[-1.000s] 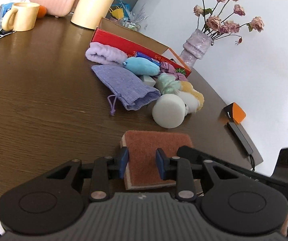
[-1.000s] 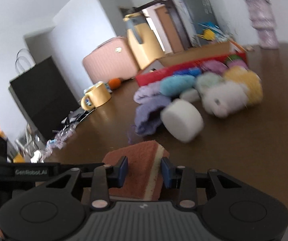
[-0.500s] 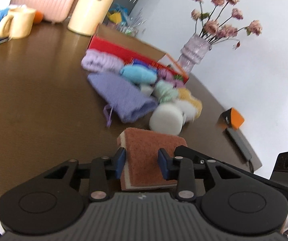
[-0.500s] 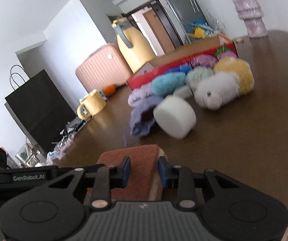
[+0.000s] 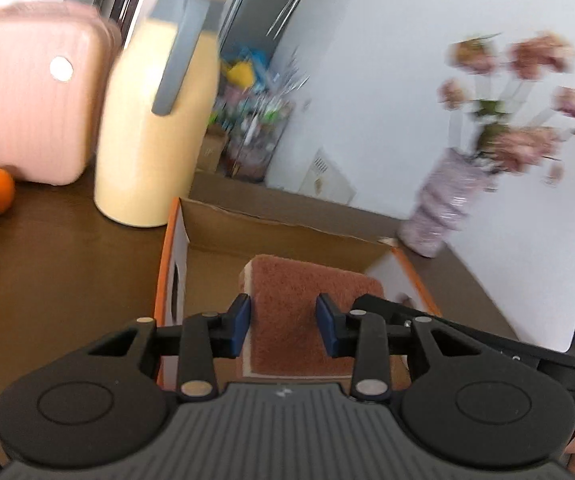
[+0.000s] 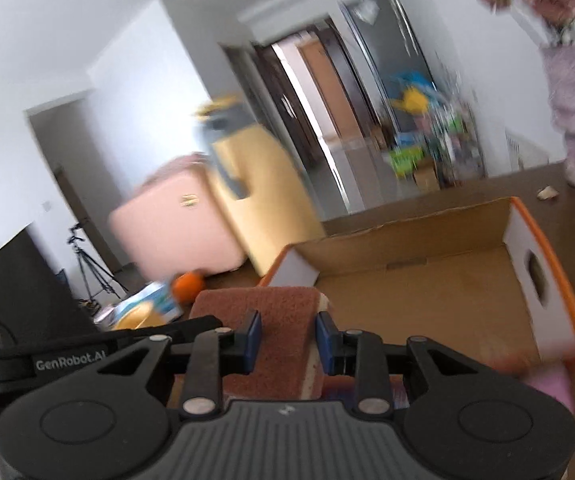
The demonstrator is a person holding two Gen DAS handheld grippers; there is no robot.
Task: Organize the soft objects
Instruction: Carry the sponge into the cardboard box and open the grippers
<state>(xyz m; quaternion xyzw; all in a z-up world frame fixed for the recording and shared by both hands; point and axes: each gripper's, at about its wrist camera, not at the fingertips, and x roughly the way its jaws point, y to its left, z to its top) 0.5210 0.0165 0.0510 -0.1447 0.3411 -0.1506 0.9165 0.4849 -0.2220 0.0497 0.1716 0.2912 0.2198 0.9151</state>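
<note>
Both tools carry one brown scouring sponge (image 5: 307, 312) between them, hung over the open cardboard box (image 6: 427, 280) that stands on the dark worktop (image 5: 67, 260). The left tool (image 5: 283, 326) has the sponge between its blue pads, its jaws having just eased a little wider; the left pad seems to touch the sponge's pale foam edge, the right one less surely. The right tool (image 6: 288, 340) pinches the same sponge at a narrow gap, its jaws having just closed further. The step in hand looks like delivery into the box. The next move likely calls for lowering the sponge toward the bare box floor, then parting both tools together so it drops flat.
</note>
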